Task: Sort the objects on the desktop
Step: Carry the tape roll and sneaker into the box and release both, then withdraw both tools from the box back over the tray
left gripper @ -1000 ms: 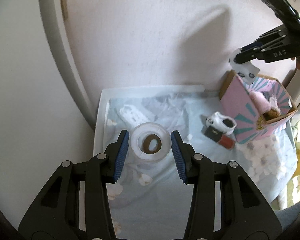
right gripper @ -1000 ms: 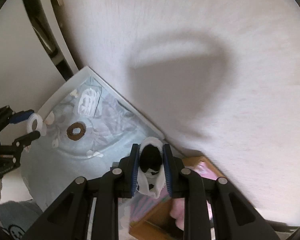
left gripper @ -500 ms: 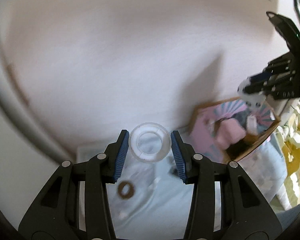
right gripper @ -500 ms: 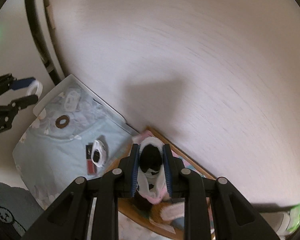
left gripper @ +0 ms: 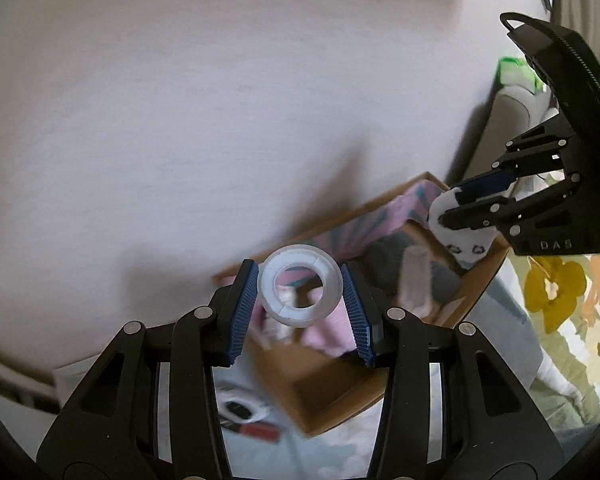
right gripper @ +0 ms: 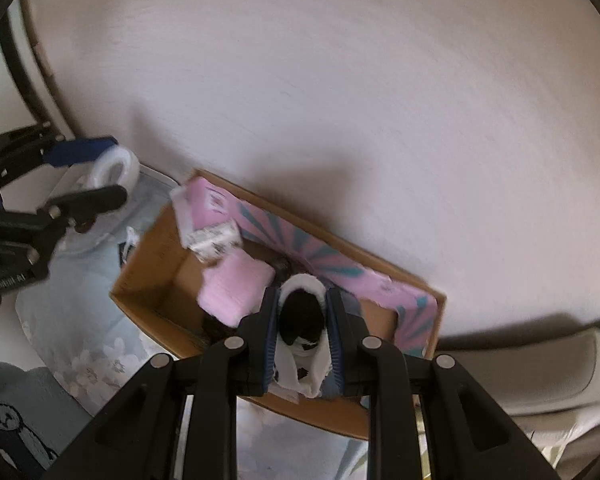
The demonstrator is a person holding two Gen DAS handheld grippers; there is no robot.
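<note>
My left gripper (left gripper: 301, 286) is shut on a clear tape roll (left gripper: 300, 285) and holds it in the air over the near left corner of a cardboard box (left gripper: 332, 384) with a pink and teal lining. My right gripper (right gripper: 302, 308) is shut on a black-and-white sock (right gripper: 300, 320) and holds it above the box (right gripper: 152, 280). In the left wrist view the right gripper (left gripper: 456, 204) and sock (left gripper: 466, 240) hang over the box's far right corner. In the right wrist view the left gripper (right gripper: 100, 172) and tape roll (right gripper: 114, 166) are left of the box.
The box holds a pink cloth (right gripper: 236, 284) and a printed packet (right gripper: 212, 242). It stands on a pale blue floral cloth (right gripper: 72, 320). A small white-and-black item (left gripper: 240, 408) and a red item (left gripper: 260, 430) lie on the cloth below my left gripper. A white wall lies behind.
Both grippers have moved over the box. The left gripper lifted the tape roll off the cloth and carried it right. The right gripper brought the sock lower over the box's inside.
</note>
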